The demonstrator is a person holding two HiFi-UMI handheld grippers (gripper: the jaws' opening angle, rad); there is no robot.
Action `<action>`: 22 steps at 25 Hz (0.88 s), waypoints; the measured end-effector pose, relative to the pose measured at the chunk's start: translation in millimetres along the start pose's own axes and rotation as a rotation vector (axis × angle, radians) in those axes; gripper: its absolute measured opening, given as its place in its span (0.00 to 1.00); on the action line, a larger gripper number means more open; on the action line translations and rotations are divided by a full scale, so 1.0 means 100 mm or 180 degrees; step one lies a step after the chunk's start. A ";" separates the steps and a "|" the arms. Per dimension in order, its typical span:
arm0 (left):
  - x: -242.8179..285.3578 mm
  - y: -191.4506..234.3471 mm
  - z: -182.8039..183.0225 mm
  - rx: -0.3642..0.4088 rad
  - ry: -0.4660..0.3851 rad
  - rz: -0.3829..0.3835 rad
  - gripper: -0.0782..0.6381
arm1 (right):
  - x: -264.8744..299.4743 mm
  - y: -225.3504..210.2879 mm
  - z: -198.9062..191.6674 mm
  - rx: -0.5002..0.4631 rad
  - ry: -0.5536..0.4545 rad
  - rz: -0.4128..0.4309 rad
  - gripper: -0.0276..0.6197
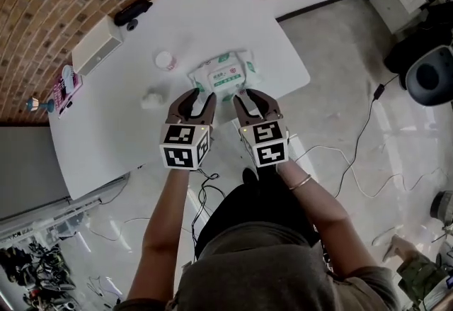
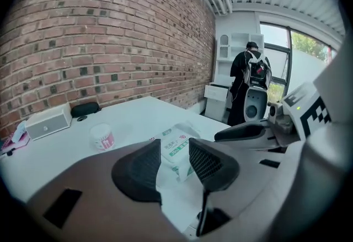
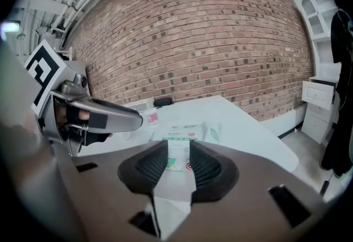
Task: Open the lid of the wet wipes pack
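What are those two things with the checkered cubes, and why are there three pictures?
A person at a white table holds two tools: the left gripper and right gripper, each with two jaws and a marker cube. One picture comes from a camera on the person's head, looking down; the other two come from cameras riding on each gripper. On the table lie a wet wipes pack, a small jar and a white box. Both grippers point at the pack with jaws apart, holding nothing.
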State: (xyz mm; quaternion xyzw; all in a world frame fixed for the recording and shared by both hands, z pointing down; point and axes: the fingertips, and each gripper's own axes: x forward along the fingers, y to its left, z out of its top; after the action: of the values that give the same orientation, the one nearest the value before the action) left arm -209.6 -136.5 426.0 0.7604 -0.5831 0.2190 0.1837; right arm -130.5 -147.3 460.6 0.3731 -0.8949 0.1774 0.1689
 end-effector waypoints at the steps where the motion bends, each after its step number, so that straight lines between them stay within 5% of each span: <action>1: 0.03 0.00 0.00 0.0031 0.0024 -0.0004 0.32 | 0.02 0.00 -0.02 0.0022 0.0026 0.0001 0.24; 22: 0.46 -0.09 -0.04 0.0619 0.0537 -0.0249 0.32 | 0.33 -0.06 -0.30 0.0008 0.0312 -0.0031 0.24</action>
State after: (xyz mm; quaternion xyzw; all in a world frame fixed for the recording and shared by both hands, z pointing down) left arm -191.0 -169.3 454.4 0.7757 -0.5115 0.3303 0.1659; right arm -143.3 -158.3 502.3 0.3684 -0.8835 0.1959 0.2130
